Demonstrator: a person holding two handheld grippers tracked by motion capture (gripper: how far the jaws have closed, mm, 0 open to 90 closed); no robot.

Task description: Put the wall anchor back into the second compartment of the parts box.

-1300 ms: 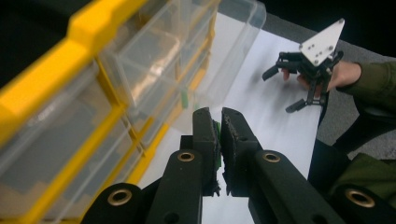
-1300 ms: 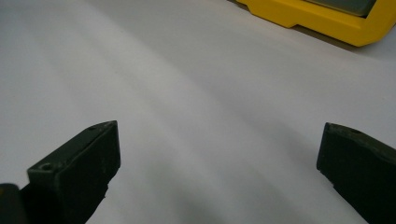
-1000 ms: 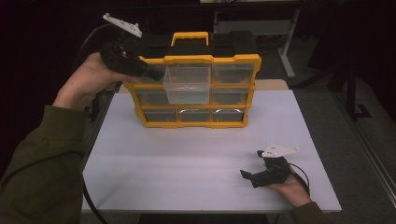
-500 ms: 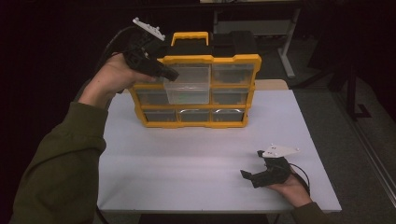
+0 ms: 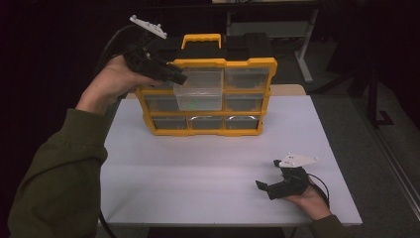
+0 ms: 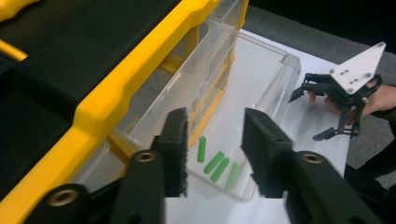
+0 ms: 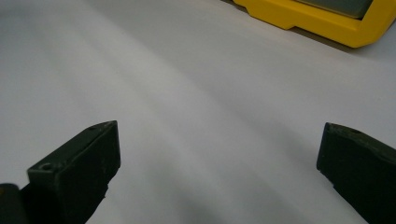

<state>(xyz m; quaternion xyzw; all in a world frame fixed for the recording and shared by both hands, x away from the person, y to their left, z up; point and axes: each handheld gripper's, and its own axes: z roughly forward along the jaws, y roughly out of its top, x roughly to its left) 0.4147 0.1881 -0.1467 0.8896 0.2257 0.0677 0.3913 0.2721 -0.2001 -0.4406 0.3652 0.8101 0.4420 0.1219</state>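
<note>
the white table carries a yellow organiser cabinet standing upright at its far side. its clear middle top drawer is pulled partway out, and a few green pegs lie on the drawer floor. the left gripper hovers at the drawer's upper left edge, jaws apart and empty. a careless downward push could tip the drawer out or rock the cabinet. the right gripper rests on the table near the person, jaws wide apart, too far off to steady anything.

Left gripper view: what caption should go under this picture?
Open left claw above a pulled-out clear plastic drawer holding small green sticks in a yellow-and-black organiser box.
</note>
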